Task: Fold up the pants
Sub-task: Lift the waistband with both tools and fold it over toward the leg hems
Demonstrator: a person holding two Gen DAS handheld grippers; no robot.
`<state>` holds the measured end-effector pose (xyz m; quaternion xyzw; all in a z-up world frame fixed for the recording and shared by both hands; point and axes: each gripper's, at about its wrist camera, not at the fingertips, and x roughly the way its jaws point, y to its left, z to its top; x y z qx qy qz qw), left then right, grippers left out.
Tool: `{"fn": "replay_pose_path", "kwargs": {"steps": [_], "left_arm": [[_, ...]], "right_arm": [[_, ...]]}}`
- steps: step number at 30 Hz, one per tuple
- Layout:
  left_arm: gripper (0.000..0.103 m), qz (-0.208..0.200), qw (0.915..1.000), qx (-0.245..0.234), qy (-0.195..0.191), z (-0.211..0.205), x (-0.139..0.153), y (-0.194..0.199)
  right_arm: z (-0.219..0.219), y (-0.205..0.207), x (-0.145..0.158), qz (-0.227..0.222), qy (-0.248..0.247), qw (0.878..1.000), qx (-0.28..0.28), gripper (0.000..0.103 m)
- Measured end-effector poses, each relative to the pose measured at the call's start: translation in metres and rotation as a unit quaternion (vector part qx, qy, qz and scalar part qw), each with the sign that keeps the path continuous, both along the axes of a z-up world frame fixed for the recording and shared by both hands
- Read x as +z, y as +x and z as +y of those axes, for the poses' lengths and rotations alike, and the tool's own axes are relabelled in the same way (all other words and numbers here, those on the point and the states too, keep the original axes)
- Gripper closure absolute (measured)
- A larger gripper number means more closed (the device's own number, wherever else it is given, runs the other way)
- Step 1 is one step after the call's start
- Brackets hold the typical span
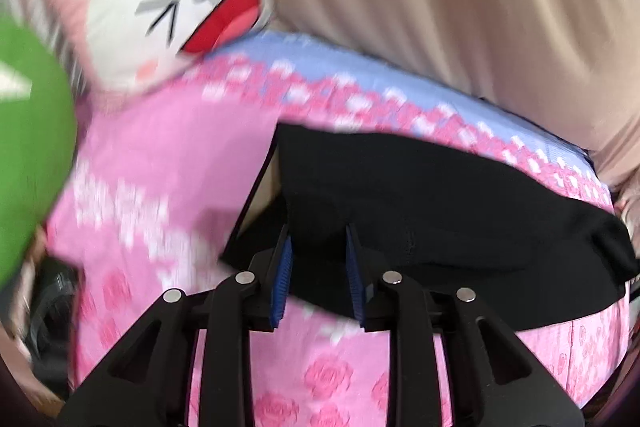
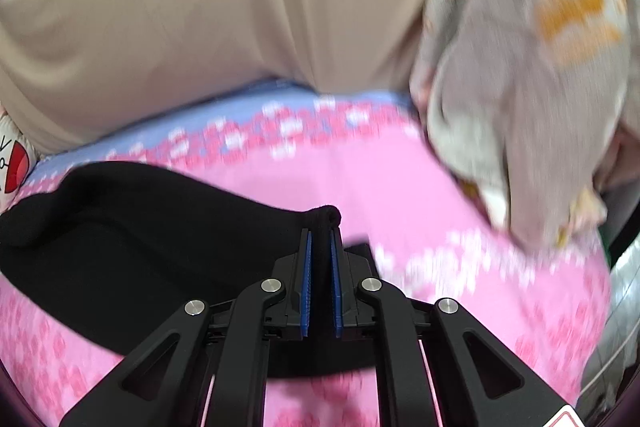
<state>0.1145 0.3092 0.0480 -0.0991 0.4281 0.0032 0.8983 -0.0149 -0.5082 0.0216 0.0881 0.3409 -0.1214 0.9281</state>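
Folding | right gripper point(image 2: 320, 231) jaws pinch pants point(image 2: 140, 227) edge, mid-frame, likely to carry it over | left gripper point(image 1: 318, 239) jaws parted around pants point(image 1: 420, 207) fabric | pink bedspread point(image 2: 460, 219) beneath

From my right wrist camera, my right gripper point(image 2: 321, 233) has its blue-padded fingers point(image 2: 306, 275) closed close together on a bunched fold of the black pants point(image 2: 132, 223), a rolled nub of cloth sticking out just past the tips. The rest of the pants spreads off to the left over the pink floral bedspread point(image 2: 460, 227), reaching toward its left edge. Along the far edge the bedspread turns to a pale blue band, and beige fabric point(image 2: 200, 7) rises right behind it. A grey patterned cloth point(image 2: 520, 107) with orange marks hangs over the far right corner, blurred. A white plush point(image 2: 14, 163) with a red mouth peeks in at the left edge.
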Motion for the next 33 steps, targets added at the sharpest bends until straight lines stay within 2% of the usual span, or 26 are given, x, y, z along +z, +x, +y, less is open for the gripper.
{"fn": "replay_pose_path", "kwargs": {"steps": [3,4,5,7,8,10,13,15,18,20,22,24,26,27,29,30,31,32,33], "left_arm": [[0.073,0.015,0.9987,0.027,-0.041,0.01,-0.018,-0.012],[0.065,0.019,0.9974,0.035,-0.061,0.013,-0.019,-0.016],[0.053,0.02,0.9951,0.038,-0.089,0.015,-0.021,-0.022],[0.039,0.02,0.9886,0.038,-0.144,0.013,-0.022,-0.033],[0.034,0.022,0.9875,0.036,-0.152,0.01,-0.021,-0.034],[0.032,0.031,0.9841,0.024,-0.173,-0.002,-0.022,-0.03],[0.031,0.048,0.973,0.008,-0.225,-0.018,-0.026,-0.008],[0.032,0.056,0.9701,0.003,-0.236,-0.024,-0.029,0.009],[0.039,0.084,0.9646,0.026,-0.248,-0.021,-0.042,0.029],[0.039,0.123,0.9503,0.046,-0.282,-0.01,-0.057,0.039],[0.039,0.13,0.9418,0.058,-0.304,-0.003,-0.059,0.034],[0.038,0.12,0.9497,0.056,-0.283,-0.005,-0.049,0.024],[0.03,0.11,0.9614,0.046,-0.248,-0.013,-0.04,0.014],[0.029,0.113,0.9625,0.047,-0.242,-0.015,-0.042,0.014],[0.033,0.131,0.9582,0.043,-0.251,-0.017,-0.054,0.023],[0.046,0.136,0.9553,0.047,-0.258,-0.016,-0.06,0.027],[0.066,0.142,0.9518,0.054,-0.266,-0.014,-0.067,0.031],[0.078,0.147,0.949,0.057,-0.273,-0.012,-0.071,0.033],[0.085,0.148,0.9479,0.06,-0.276,-0.01,-0.073,0.035]], "right_arm": [[0.0,-0.009,-0.017,0.017,0.005,1.0,-0.007,0.088],[0.002,-0.015,-0.02,0.02,0.002,1.0,-0.009,0.079],[0.007,-0.025,-0.019,0.019,-0.001,1.0,-0.012,0.074],[0.014,-0.041,-0.012,0.006,-0.014,1.0,-0.022,0.06],[0.014,-0.047,-0.011,-0.002,-0.012,1.0,-0.021,0.058],[0.017,-0.058,-0.006,-0.015,-0.011,0.999,-0.027,0.056],[0.025,-0.069,-0.003,-0.023,-0.003,0.999,-0.021,0.056],[0.034,-0.073,-0.003,-0.023,0.001,1.0,-0.014,0.056],[0.048,-0.079,-0.006,-0.019,0.003,1.0,-0.002,0.053],[0.058,-0.082,-0.011,-0.019,0.007,1.0,0.005,0.05],[0.064,-0.085,-0.014,-0.019,0.01,1.0,0.008,0.049],[0.069,-0.085,-0.017,-0.017,0.013,1.0,0.012,0.048],[0.071,-0.085,-0.02,-0.017,0.023,0.999,0.017,0.048],[0.071,-0.084,-0.021,-0.018,0.033,0.999,0.021,0.048],[0.072,-0.081,-0.023,-0.022,0.045,0.999,0.022,0.048],[0.072,-0.079,-0.024,-0.022,0.048,0.998,0.021,0.048],[0.073,-0.078,-0.025,-0.022,0.051,0.998,0.02,0.048],[0.074,-0.077,-0.027,-0.02,0.052,0.998,0.019,0.048],[0.076,-0.077,-0.026,-0.018,0.049,0.998,0.019,0.047]]}}
